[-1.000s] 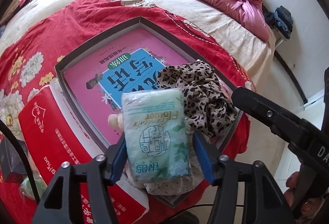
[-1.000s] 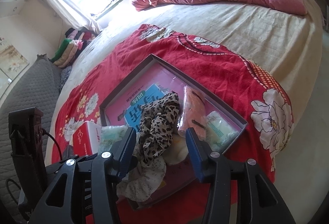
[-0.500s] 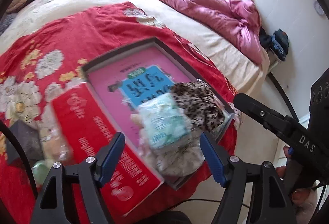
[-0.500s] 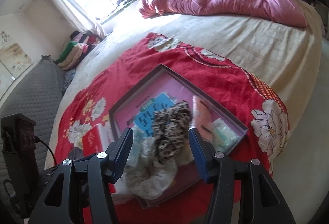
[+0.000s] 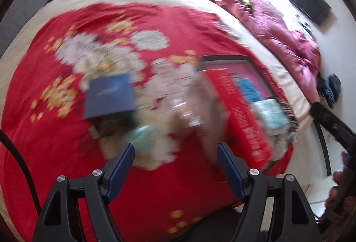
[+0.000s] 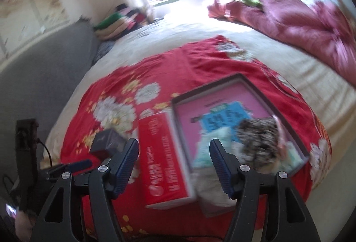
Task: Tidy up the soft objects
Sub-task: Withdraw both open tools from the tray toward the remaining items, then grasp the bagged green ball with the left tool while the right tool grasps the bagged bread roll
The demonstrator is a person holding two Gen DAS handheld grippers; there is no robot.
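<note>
Both views are blurred. A dark-rimmed tray [image 6: 213, 84] with a pink printed bottom lies on the red flowered blanket. It holds a pale green tissue pack [image 6: 220, 133], a leopard-print cloth [image 6: 258, 133], a pink item [image 6: 280, 137] and a white flowered cloth [image 6: 211, 193]. My right gripper [image 6: 173, 148] hovers over the tray's left edge and a red box lid [image 6: 162, 159]; its jaws are opening with nothing between them. My left gripper [image 5: 175, 153] is open and holds nothing, above the blanket left of the tray [image 5: 240, 71]. The tissue pack [image 5: 271, 113] lies in the tray.
A dark blue box [image 5: 109, 97], something pale green [image 5: 142, 133] and a clear packet [image 5: 193, 108] lie on the blanket ahead of the left gripper. A crumpled pink quilt [image 6: 311, 26] lies at the bed's far side. Folded clothes [image 6: 115, 22] are stacked by the window.
The left gripper let go of the green tissue pack in the tray and swung left over the blanket. The right gripper drew back from the leopard cloth, shifted left, and its jaws widened.
</note>
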